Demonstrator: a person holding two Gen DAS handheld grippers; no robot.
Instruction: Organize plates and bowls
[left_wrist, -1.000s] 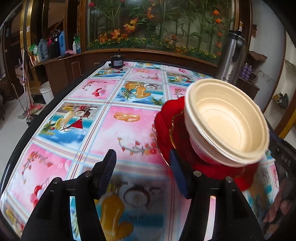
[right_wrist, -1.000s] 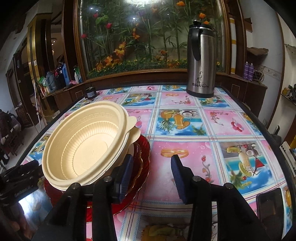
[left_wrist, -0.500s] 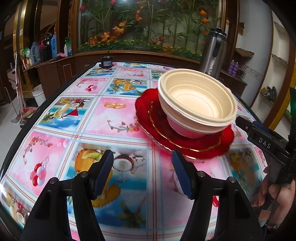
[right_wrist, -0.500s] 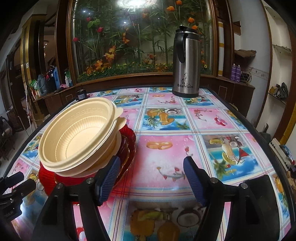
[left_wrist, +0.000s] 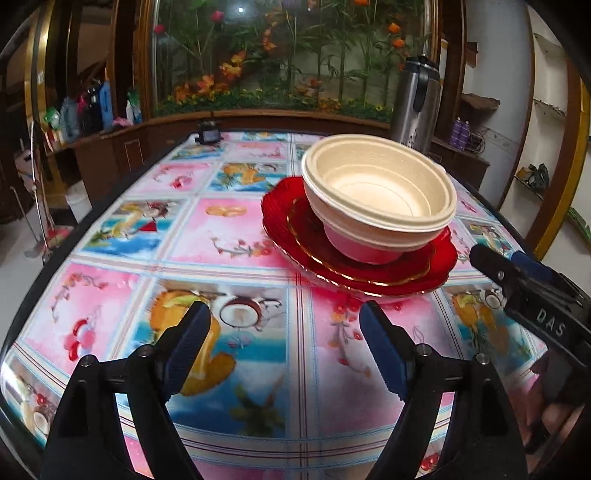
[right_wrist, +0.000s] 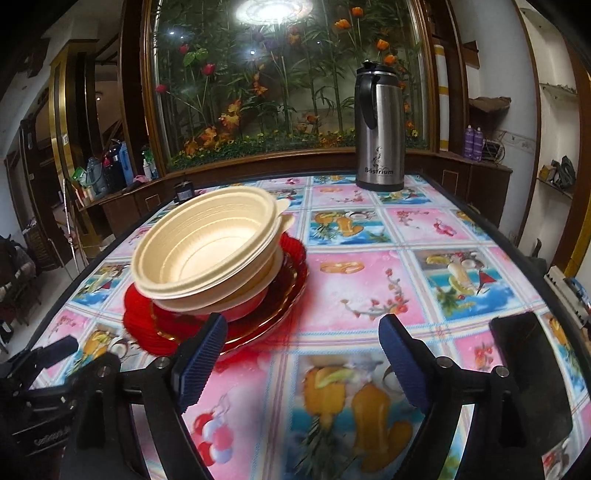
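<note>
Left wrist: cream bowls (left_wrist: 380, 192) stacked on red plates (left_wrist: 354, 258) — untouched.

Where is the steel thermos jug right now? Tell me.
The steel thermos jug stands upright at the table's far edge, right of centre in the right wrist view, before the plant display and well behind the stacked bowls on the red plates.

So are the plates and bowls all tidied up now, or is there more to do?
Looks nearly done: the cream bowls sit nested on the red plates, one pile on the table. Nothing is in hand; the left tool and right tool are opening, with nothing between their fingers. I see no other dishes left out.
</note>
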